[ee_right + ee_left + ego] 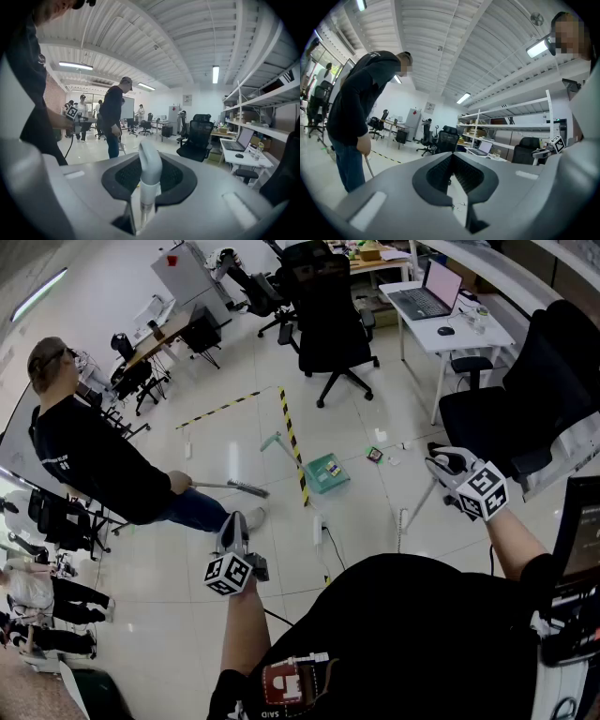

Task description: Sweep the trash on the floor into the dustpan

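The green dustpan (326, 472) lies on the white floor beside the striped tape, its pale handle (272, 441) pointing away to the left. Small trash, a dark wrapper (375, 455) and pale scraps (394, 458), lies just right of it. My right gripper (448, 465) is shut on a white broom handle (417, 505) that slants down toward the floor; the handle's rounded end (150, 168) stands between the jaws in the right gripper view. The broom's head is not visible. My left gripper (234, 532) is held over the floor at the left, shut with nothing in it (453, 159).
A person in black (89, 460) stands at the left holding a metal stick (230, 487). Yellow-black tape (292, 442) crosses the floor. A black office chair (328, 315) stands beyond the dustpan, another chair (525, 409) and a white desk (450, 324) with a laptop at the right. A cable (323, 545) trails near my feet.
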Action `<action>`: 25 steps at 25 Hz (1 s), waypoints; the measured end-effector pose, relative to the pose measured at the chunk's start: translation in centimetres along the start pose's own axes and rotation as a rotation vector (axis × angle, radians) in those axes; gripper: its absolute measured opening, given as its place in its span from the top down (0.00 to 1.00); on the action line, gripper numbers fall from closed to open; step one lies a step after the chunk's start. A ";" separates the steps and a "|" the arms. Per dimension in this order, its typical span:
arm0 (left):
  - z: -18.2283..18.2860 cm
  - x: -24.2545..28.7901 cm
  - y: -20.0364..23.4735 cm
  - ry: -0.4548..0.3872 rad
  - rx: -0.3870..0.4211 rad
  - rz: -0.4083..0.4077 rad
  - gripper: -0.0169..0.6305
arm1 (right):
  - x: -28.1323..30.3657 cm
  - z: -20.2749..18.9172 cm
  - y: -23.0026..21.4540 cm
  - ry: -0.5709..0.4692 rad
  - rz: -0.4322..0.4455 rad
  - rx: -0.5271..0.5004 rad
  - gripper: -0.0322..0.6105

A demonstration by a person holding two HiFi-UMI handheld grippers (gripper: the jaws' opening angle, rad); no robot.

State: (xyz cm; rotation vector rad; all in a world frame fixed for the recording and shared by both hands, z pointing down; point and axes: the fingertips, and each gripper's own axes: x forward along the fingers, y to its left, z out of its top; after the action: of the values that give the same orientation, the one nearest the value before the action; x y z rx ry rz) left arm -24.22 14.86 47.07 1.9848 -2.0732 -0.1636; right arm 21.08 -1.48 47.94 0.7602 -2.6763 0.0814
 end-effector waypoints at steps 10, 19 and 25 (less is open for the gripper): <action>-4.8 1.1 -7.5 0.073 -0.032 -0.145 0.97 | -0.4 0.2 -0.6 -0.004 0.029 -0.014 0.85; -5.7 3.5 -16.9 0.074 -0.022 -0.204 0.97 | -3.8 -0.3 -4.2 -0.009 0.078 -0.043 0.85; -6.6 4.0 -17.6 0.087 -0.015 -0.225 0.97 | -2.0 -0.9 -5.7 0.004 0.088 -0.059 0.85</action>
State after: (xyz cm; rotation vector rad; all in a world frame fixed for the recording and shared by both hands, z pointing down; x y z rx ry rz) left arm -5.67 10.53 49.19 2.1716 -1.7888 -0.1324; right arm 25.87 -5.19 47.81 0.6239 -2.6947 0.0259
